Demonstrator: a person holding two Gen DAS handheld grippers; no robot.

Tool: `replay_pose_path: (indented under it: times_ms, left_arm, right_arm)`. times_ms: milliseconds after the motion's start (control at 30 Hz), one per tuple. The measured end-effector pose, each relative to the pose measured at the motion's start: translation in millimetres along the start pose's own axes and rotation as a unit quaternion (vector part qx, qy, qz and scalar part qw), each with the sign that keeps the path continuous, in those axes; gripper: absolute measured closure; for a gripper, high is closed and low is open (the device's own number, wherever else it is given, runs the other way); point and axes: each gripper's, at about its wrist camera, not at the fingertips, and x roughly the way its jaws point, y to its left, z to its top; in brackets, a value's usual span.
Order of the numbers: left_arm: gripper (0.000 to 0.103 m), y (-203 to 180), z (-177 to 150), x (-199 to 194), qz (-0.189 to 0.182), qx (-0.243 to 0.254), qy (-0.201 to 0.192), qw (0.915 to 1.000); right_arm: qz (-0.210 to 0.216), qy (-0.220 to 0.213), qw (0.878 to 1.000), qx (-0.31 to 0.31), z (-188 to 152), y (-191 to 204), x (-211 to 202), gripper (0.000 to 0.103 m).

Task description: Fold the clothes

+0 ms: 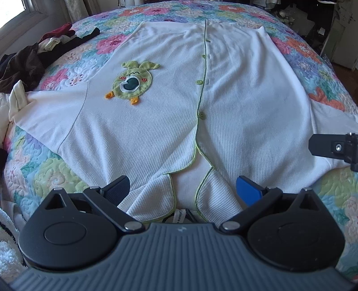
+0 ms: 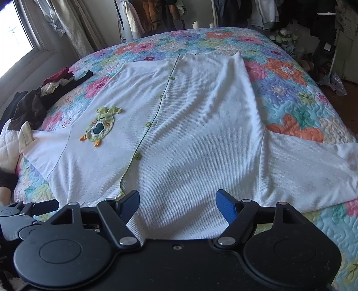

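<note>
A white waffle-knit button-up shirt (image 1: 170, 105) with green trim and a green duck patch (image 1: 132, 82) lies spread flat, front up, on the floral quilt (image 1: 53, 172). Its collar points toward me and both sleeves are spread out. My left gripper (image 1: 182, 190) stands open over the collar, a finger on each side of the neck opening, holding nothing. My right gripper (image 2: 176, 207) is open above the shirt (image 2: 201, 138) at its right shoulder. The right gripper's finger also shows at the right edge of the left wrist view (image 1: 331, 147). The left gripper is at the lower left of the right wrist view (image 2: 29, 212).
A pile of dark and red clothes (image 1: 33, 56) lies at the bed's left side by the window (image 2: 15, 33). More clothes hang at the back (image 2: 156, 13). The quilt (image 2: 290, 94) runs wide to the right of the shirt, with clutter beyond the bed's far right corner.
</note>
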Motion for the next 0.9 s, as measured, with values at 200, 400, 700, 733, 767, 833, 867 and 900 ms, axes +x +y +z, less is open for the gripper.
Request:
replay_pose_path:
  times_ms: [200, 400, 700, 733, 767, 833, 867, 900]
  left_arm:
    - [0.000, -2, 0, -1, -0.016, -0.005, 0.015, 0.9997]
    - [0.000, -2, 9, 7, -0.014, -0.001, 0.022, 0.9997]
    - [0.000, 11, 4, 16, -0.031, -0.020, 0.033, 0.9988]
    - [0.000, 12, 4, 17, -0.031, -0.024, 0.035, 0.9986]
    - [0.000, 13, 4, 17, -0.032, -0.026, 0.036, 0.9985]
    - [0.000, 13, 4, 16, -0.031, -0.025, 0.034, 0.9986]
    - [0.000, 12, 5, 15, -0.029, -0.023, 0.032, 0.9988]
    - [0.000, 11, 5, 14, -0.027, -0.020, 0.031, 0.9990]
  right_arm:
    - [0.008, 0.001, 1.000, 0.004, 0, -1, 4, 0.024]
    - [0.016, 0.004, 1.000, 0.008, 1, 0, 9, 0.024]
    - [0.023, 0.010, 1.000, -0.005, 2, 7, 11, 0.024]
    - [0.025, 0.009, 1.000, -0.007, 2, 8, 10, 0.024]
    - [0.025, 0.009, 1.000, -0.008, 2, 8, 9, 0.024]
    - [0.024, 0.009, 1.000, -0.007, 3, 8, 10, 0.024]
    - [0.025, 0.010, 1.000, -0.006, 3, 7, 10, 0.024]
    - [0.027, 0.013, 1.000, -0.006, 3, 7, 11, 0.024]
